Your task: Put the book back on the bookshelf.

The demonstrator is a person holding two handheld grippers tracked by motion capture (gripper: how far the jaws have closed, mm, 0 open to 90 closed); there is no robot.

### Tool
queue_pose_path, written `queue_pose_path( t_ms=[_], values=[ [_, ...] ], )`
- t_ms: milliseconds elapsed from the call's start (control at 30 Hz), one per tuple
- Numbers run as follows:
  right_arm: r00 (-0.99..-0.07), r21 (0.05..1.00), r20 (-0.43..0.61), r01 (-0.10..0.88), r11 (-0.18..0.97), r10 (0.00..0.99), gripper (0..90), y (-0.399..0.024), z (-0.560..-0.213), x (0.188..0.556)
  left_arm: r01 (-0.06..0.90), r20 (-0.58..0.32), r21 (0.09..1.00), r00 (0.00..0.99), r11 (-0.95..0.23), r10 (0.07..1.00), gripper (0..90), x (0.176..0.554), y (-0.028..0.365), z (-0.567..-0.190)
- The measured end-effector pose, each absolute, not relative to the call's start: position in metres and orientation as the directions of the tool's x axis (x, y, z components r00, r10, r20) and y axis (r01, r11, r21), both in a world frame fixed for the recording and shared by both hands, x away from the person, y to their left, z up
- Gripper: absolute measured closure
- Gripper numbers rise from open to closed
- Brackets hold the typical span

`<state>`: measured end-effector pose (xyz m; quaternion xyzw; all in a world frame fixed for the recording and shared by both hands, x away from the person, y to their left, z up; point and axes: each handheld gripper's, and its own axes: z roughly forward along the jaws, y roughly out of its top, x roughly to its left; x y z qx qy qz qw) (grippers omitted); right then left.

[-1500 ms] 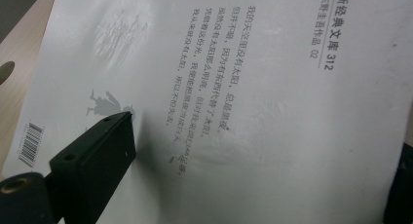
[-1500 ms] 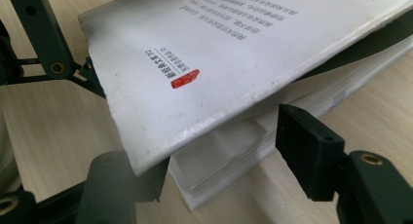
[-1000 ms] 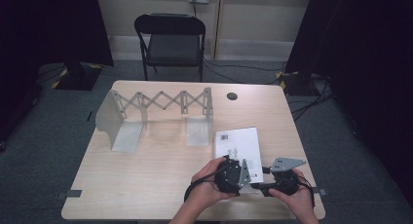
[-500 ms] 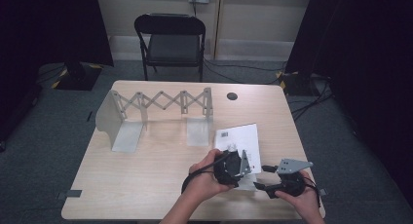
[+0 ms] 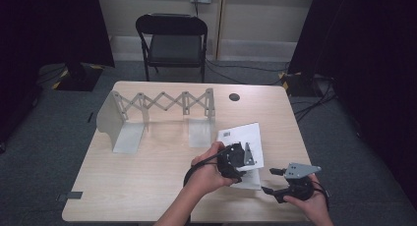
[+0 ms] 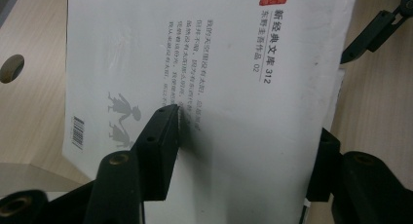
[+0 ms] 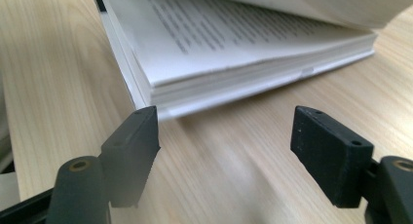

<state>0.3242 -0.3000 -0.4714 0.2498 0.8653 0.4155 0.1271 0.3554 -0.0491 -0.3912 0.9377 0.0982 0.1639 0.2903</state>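
Two grippers worked on one white book [image 5: 244,137] at the near right part of the table [image 5: 147,177].
One, the left gripper [image 5: 239,157], had just closed its jaws on the book's cover and held it lifted, so the pages could be reached. The right gripper [image 7: 225,136] had just been opening and held nothing; it waited low beside the book's edge, likely to slip under.
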Motion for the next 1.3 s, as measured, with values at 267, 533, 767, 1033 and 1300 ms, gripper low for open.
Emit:
queue_pose_path(
  t_ms=[267, 533, 767, 1033, 1300],
  values=[
    [-0.845, 0.773, -0.057, 0.299, 0.56, 0.531, 26.0, -0.299, -0.478, 0.325, 0.117, 0.219, 0.573, 0.932, -0.811, 0.289, 43.3, 0.363, -0.049, -0.382],
    [-0.851, 0.758, -0.092, 0.277, 0.591, 0.517, 26.1, -0.291, -0.484, 0.327, 0.128, 0.201, 0.566, 0.937, -0.815, 0.286, 43.5, 0.369, -0.05, -0.377],
    [-0.836, 0.777, -0.161, 0.22, 0.59, 0.524, 27.2, -0.273, -0.484, 0.331, 0.135, 0.199, 0.562, 0.936, -0.816, 0.291, 43.5, 0.369, -0.05, -0.376],
    [-0.814, 0.782, -0.286, 0.107, 0.614, 0.506, 29.8, -0.259, -0.476, 0.327, 0.132, 0.212, 0.552, 0.933, -0.824, 0.291, 46.6, 0.366, -0.051, -0.374],
    [-0.812, 0.767, -0.346, 0.044, 0.64, 0.471, 33.7, -0.255, -0.469, 0.325, 0.128, 0.219, 0.537, 0.933, -0.834, 0.284, 48.1, 0.365, -0.051, -0.371]
  ],
)
